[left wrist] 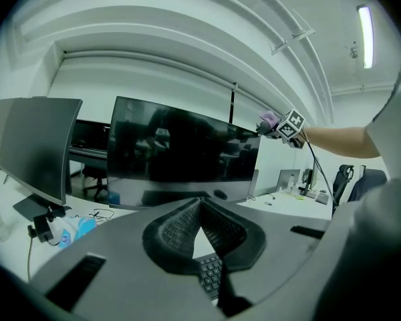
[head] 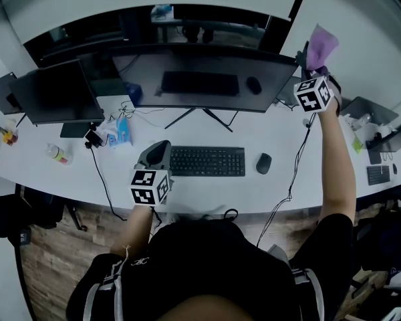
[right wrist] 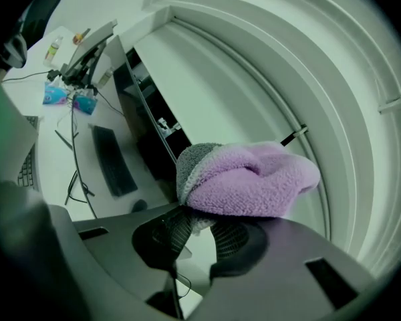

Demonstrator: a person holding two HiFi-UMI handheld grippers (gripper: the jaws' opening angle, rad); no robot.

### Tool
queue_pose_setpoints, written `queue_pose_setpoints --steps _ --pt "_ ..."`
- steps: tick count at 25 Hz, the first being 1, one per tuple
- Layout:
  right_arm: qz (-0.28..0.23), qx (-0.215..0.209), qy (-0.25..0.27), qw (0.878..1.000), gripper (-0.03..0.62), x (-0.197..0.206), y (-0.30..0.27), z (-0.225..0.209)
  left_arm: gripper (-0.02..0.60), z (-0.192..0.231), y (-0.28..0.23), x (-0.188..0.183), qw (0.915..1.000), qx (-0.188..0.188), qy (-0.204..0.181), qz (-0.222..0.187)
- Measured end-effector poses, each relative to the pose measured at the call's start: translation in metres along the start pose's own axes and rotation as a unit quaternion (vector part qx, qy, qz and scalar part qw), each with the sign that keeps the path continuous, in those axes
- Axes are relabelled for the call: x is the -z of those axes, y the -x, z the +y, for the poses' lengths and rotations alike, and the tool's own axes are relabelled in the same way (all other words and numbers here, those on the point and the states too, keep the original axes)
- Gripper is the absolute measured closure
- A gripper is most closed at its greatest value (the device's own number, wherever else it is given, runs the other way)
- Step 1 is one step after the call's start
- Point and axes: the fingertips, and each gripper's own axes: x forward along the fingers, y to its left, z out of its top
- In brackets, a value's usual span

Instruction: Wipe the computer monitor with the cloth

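- While the right hand-held gripper (head: 313,65) is held high on an outstretched arm (head: 337,159), its jaws are nearly together and clamped on the cloth (right wrist: 250,179).
- Only a lower fold of the cloth sits between the ribbed pads (right wrist: 235,233). The rest bulges out above and beyond the jaws.
- The cloth is a fluffy lilac bundle, bunched and folded over on itself, with a grey knitted band along its left edge in the right gripper view.
- In the head view the cloth lies at the upper right corner of the monitor (head: 200,79), just past its top edge. Whether it touches the screen cannot be told.
- The left gripper view shows the same: the cloth and the marker cube meet the monitor's upper right corner.
- The monitor is wide, dark and switched off, standing on splayed legs at the back middle of the surface (head: 200,191). Its glass mirrors the room and the things in front of it.
- The left hand-held gripper (left wrist: 200,209) is closed, its pad tips touching, with nothing gripped.
- It is held low over the surface's front edge, just left of the keyboard (head: 207,161), and touches nothing that can be seen.
- A mouse (head: 263,163) lies right of the keyboard, and a second monitor (head: 53,95) stands toward the back left corner.
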Motion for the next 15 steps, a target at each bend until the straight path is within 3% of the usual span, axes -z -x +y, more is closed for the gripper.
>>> queue_pose_setpoints --steps 10,15 --pt "-0.012 -0.049 0.124 0.991 0.502 -0.024 -0.011 0.013 0.569 -0.028 -0.003 0.008 0.9999 -0.012 0.011 -0.003" --pt "-0.005 -0.05 0.164 0.985 0.505 -0.031 -0.014 0.016 0.569 -0.029 -0.004 0.005 0.9997 -0.018 0.01 -0.008"
